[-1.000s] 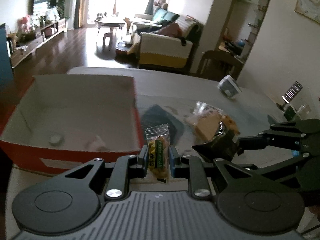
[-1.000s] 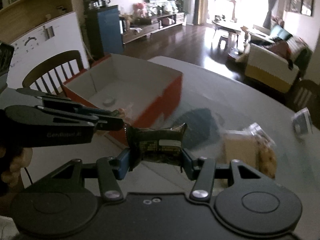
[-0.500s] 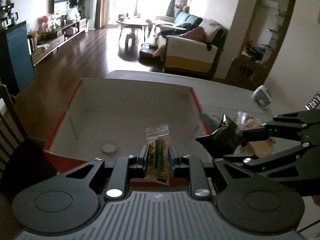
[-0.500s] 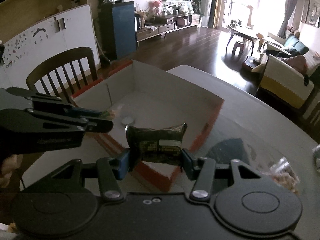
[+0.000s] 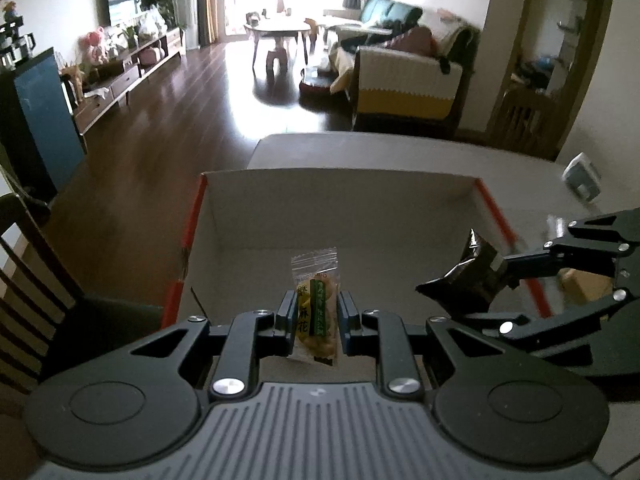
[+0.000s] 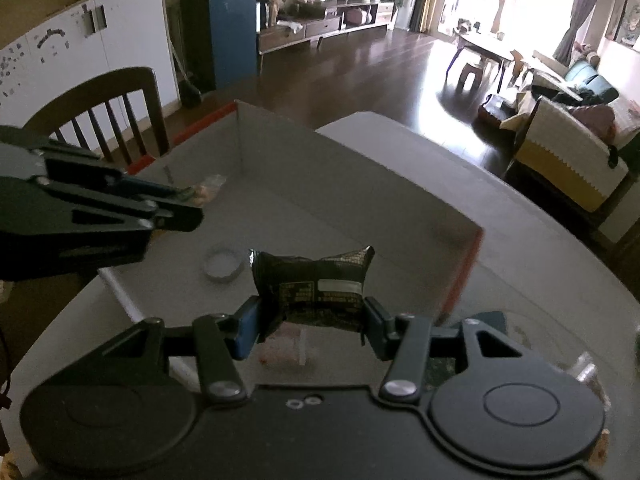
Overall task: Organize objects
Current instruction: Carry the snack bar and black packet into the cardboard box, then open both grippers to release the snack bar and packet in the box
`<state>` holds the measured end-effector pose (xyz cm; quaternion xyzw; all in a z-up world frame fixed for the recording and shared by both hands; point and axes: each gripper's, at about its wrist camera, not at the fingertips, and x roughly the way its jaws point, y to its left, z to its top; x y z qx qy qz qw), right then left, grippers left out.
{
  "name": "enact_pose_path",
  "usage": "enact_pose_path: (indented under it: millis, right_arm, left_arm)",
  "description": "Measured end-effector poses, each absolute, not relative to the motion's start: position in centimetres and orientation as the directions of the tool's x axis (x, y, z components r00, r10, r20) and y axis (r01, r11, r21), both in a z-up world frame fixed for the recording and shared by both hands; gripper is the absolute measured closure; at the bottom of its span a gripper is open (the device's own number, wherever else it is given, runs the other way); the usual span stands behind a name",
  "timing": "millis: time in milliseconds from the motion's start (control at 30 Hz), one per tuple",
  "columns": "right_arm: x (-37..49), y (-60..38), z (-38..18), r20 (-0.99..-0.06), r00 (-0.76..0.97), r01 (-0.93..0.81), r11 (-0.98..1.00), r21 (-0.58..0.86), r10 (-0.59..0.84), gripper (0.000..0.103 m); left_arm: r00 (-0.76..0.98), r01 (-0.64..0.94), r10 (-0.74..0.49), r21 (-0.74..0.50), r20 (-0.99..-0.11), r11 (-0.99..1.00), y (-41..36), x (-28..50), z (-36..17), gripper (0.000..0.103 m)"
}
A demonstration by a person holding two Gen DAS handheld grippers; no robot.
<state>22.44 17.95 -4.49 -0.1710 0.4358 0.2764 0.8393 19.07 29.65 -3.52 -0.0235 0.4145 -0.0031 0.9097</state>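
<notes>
- At the left edge of the right wrist view, the left gripper (image 6: pixel 192 200) is reaching in over the cardboard box (image 6: pixel 360 184), its fingers clamping a clear snack packet (image 6: pixel 208 190) above the box's left part.
- In the left wrist view that same clear snack packet (image 5: pixel 317 312) is standing upright at lower centre, its long axis running up the frame, pinched at its lower half by the left gripper (image 5: pixel 317 322).
- Just right of the left tool in the right wrist view, a small round lid (image 6: pixel 223 267) is lying on the box floor, apart from both packets.
- At the centre of that view, the right gripper (image 6: pixel 311 320) is gripping a dark foil packet (image 6: pixel 314 280) by its two short ends, so the long axis is lying across the frame.
- The dark packet is hanging over the near right part of the box, inside the red-edged rim (image 6: pixel 464 268).
- Both packets appear to be over the open box, so the coming move likely turns on straight-down drops; neither hand looks clearly nearer.
- At the right of the left wrist view, the right gripper (image 5: pixel 496 276) is holding the dark foil packet (image 5: pixel 464 280) near the box's right wall.
</notes>
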Motion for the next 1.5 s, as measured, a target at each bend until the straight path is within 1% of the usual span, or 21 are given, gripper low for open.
enact_pose_path:
  millis: [100, 267, 500, 700, 867, 967, 1133, 1200, 1267, 1333, 1367, 1400, 1467, 1500]
  right_arm:
    - [23.3, 19.0, -5.8, -0.846, 0.439, -0.616, 0.787, -0.038, 0.302, 0.050]
    - [24.6, 19.8, -7.8, -0.871, 0.414, -0.612, 0.789, -0.052, 0.264, 0.050]
    - [25.8, 20.8, -9.2, -0.897, 0.367, -0.628, 0.777, -0.044, 0.246, 0.050]
    - [26.2, 21.6, -9.8, -0.914, 0.325, -0.642, 0.767, -0.027, 0.241, 0.050]
    - [26.3, 22.1, -10.9, -0.931, 0.301, -0.650, 0.759, -0.044, 0.205, 0.049]
    - [26.5, 22.1, -11.5, -0.940, 0.278, -0.640, 0.768, -0.027, 0.199, 0.049]
    - [26.4, 22.4, -11.6, -0.945, 0.266, -0.638, 0.769, -0.025, 0.189, 0.045]
    - [26.8, 22.4, -11.5, -0.944, 0.269, -0.640, 0.768, -0.026, 0.192, 0.039]
    - [26.7, 22.4, -11.4, -0.941, 0.280, -0.643, 0.765, -0.036, 0.190, 0.036]
    - [26.5, 22.3, -11.2, -0.938, 0.286, -0.650, 0.759, -0.041, 0.194, 0.036]
    - [26.3, 22.3, -11.2, -0.938, 0.287, -0.650, 0.759, -0.042, 0.193, 0.036]
    - [26.2, 22.2, -11.1, -0.938, 0.288, -0.649, 0.759, -0.042, 0.195, 0.036]
    - [26.0, 21.9, -10.9, -0.934, 0.294, -0.644, 0.764, -0.037, 0.203, 0.036]
    - [26.1, 21.8, -10.7, -0.933, 0.296, -0.643, 0.765, -0.036, 0.205, 0.036]
  left_arm:
    - [0.622, -0.006, 0.004, 0.001, -0.783, 1.000, 29.8, 20.9, -4.7, 0.083]
    - [0.576, -0.012, 0.023, 0.020, -0.817, 1.000, 30.4, 23.6, -6.2, 0.083]
    - [0.513, 0.015, 0.040, 0.055, -0.857, 0.998, 30.0, 26.0, -8.0, 0.083]
    - [0.446, 0.060, 0.035, 0.070, -0.894, 0.996, 29.1, 27.3, -8.8, 0.083]
    - [0.401, 0.062, 0.027, 0.057, -0.916, 0.996, 29.1, 27.7, -9.4, 0.083]
    - [0.378, 0.060, 0.025, 0.052, -0.926, 0.997, 29.0, 27.7, -10.1, 0.083]
    - [0.350, 0.050, 0.021, 0.042, -0.936, 0.998, 29.1, 27.8, -10.1, 0.083]
    - [0.337, 0.042, 0.024, 0.040, -0.941, 0.998, 29.1, 27.9, -10.3, 0.080]
    - [0.330, 0.041, 0.026, 0.041, -0.944, 0.998, 29.0, 27.8, -10.3, 0.079]
    - [0.334, 0.037, 0.028, 0.043, -0.942, 0.998, 29.0, 27.5, -10.2, 0.074]
    - [0.340, 0.035, 0.029, 0.043, -0.940, 0.998, 29.0, 27.4, -10.1, 0.067]
    - [0.347, 0.032, 0.028, 0.041, -0.938, 0.999, 28.9, 27.4, -9.9, 0.052]
    - [0.371, 0.028, 0.029, 0.042, -0.928, 0.999, 29.2, 27.0, -9.5, 0.035]
    - [0.380, 0.029, 0.019, 0.032, -0.925, 0.999, 29.2, 26.8, -9.3, 0.035]
